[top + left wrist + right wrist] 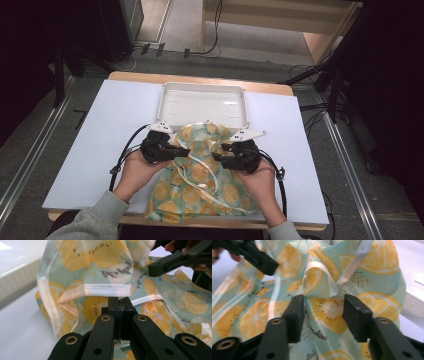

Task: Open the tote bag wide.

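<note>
A drawstring bag of thin mint-green fabric printed with orange citrus slices (200, 185) was laid on the white sheet covering the table (100, 150). Its mouth end was raised between the two grippers and its closed end lay back toward the person. The long axis of the bag therefore ran from the person's edge forward, toward the shallow white rectangular plastic tray (202, 102) positioned just beyond the grippers.

The left gripper (119, 305) was seen with its jaws brought together. A fold of the bag fabric just below the stitched hem (107, 287) appeared to be clamped between them, though the pinch point itself was partly hidden by the hem hanging over it. The bag was located directly ahead of and above this gripper.

The right gripper (323, 315) was seen with its jaws apart. A puckered fold of the bag was located between and just ahead of the pads, with fabric touching or nearly touching the inner faces; no grip had been established.

White drawstring cords (200, 170) were draped loosely over the bag body behind the grippers.

The grippers faced each other across the mouth, at about equal nearness. It was judged that the next move depended on the right jaws being closed on the fold ahead of them, so that the mouth could be held from both sides.
</note>
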{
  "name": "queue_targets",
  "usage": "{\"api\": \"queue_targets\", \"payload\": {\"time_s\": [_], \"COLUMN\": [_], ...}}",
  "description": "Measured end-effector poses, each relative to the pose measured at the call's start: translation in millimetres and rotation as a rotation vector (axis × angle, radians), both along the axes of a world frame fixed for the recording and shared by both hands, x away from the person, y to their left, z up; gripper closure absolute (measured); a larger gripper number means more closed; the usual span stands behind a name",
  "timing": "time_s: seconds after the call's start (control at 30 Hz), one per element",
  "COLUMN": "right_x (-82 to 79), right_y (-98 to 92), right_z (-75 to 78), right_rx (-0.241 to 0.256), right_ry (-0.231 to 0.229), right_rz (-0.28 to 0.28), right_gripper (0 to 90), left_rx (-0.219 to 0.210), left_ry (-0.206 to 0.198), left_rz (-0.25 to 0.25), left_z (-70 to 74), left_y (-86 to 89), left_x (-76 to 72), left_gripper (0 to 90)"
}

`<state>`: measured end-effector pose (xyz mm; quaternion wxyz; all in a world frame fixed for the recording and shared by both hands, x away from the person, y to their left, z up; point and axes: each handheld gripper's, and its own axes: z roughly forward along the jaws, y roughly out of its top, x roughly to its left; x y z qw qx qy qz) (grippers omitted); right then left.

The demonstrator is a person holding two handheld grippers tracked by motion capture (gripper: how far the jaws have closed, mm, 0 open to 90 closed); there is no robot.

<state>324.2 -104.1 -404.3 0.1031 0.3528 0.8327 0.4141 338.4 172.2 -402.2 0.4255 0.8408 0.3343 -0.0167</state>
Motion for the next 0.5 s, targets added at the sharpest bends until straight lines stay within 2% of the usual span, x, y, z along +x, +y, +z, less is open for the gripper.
{"api": "queue_targets", "payload": {"time_s": [0.03, 0.07, 0.1, 0.13, 0.17, 0.2, 0.37, 0.5], "right_x": [0.0, 0.9, 2.0, 2.0, 3.3, 3.9, 5.6, 6.6], "right_y": [0.0, 0.6, 0.9, 0.9, 1.4, 1.5, -2.3, -13.1], "right_z": [0.0, -0.4, -0.6, -0.6, -0.6, -0.8, 0.4, 4.0], "right_rx": [0.000, 0.000, 0.001, 0.001, 0.001, 0.003, 0.003, 0.015], "right_ry": [0.000, 0.001, -0.003, -0.003, 0.006, 0.011, 0.012, 0.006], "right_rz": [0.000, -0.004, -0.006, -0.006, -0.006, -0.006, -0.022, -0.052], "right_gripper": [57.7, 63.6, 76.7, 76.7, 87.2, 90.0, 90.0, 90.0], "left_rx": [0.001, 0.000, -0.001, -0.001, -0.006, -0.006, -0.003, -0.014], "left_ry": [0.001, -0.002, 0.001, 0.001, 0.007, 0.007, 0.010, 0.017], "left_rz": [-0.003, 0.001, 0.000, 0.000, -0.002, -0.001, -0.002, 0.012], "left_z": [0.4, 0.6, 0.9, 0.9, 0.8, 0.6, 2.6, 7.5], "left_y": [0.6, 1.1, 2.9, 2.9, 4.3, 4.6, 9.7, 24.8], "left_x": [-0.2, -0.6, -0.5, -0.5, -0.2, -0.3, -1.4, -3.8], "left_gripper": [90.0, 90.0, 90.0, 90.0, 90.0, 90.0, 90.0, 90.0]}}
